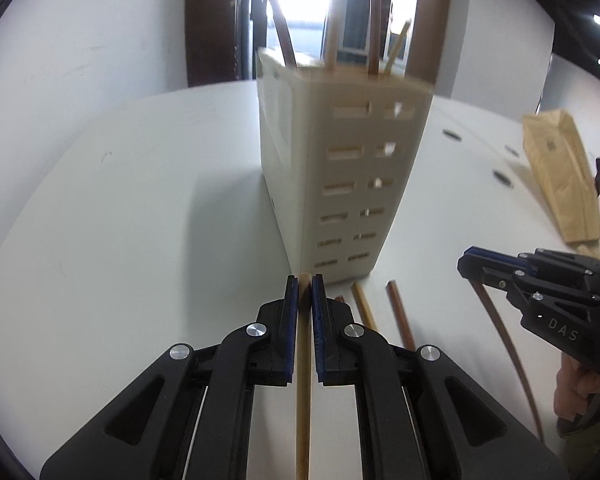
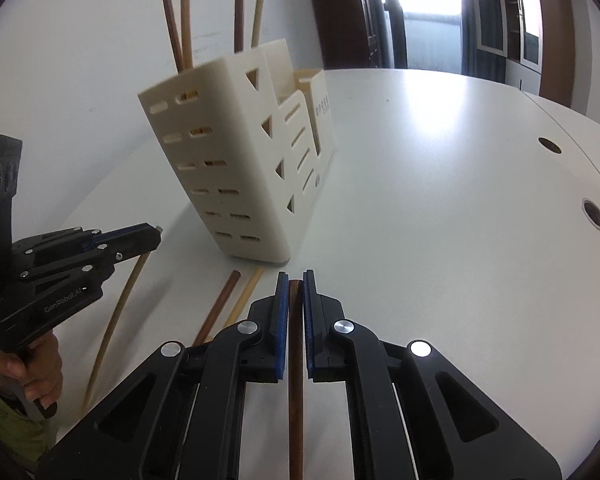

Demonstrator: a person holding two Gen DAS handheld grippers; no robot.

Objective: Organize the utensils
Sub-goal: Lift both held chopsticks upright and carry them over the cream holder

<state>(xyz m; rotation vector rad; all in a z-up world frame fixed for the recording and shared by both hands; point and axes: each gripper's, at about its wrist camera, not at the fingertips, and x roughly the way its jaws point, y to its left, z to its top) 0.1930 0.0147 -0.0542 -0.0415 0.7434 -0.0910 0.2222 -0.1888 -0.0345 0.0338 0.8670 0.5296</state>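
Cream plastic, slotted down its end and cut with triangles along its side, the utensil holder (image 2: pixel 236 152) stands upright on the white bench (image 2: pixel 440 200). Four chopsticks, two dark and two pale, stick up out of its near compartment (image 2: pixel 184 20).

The left gripper (image 1: pixel 305 292) has its jaws clamped on a pale bamboo chopstick (image 1: pixel 303 400), which runs back between the blue pads toward the camera, its tip just short of the holder's base. The right gripper (image 2: pixel 296 288) has its jaws clamped on a dark brown chopstick (image 2: pixel 295 400) in the same way. Each tool is carried in a person's hand (image 2: pixel 40 364); from the right side the left one is seen with the pale stick trailing down from its tip.

Two more chopsticks, one dark (image 2: pixel 220 304) and one pale (image 2: pixel 246 294), lie side by side on the bench just in front of the holder, between the two grippers. Off to the right on the bench lies a tan paper sleeve (image 1: pixel 560 176), well apart from the holder.
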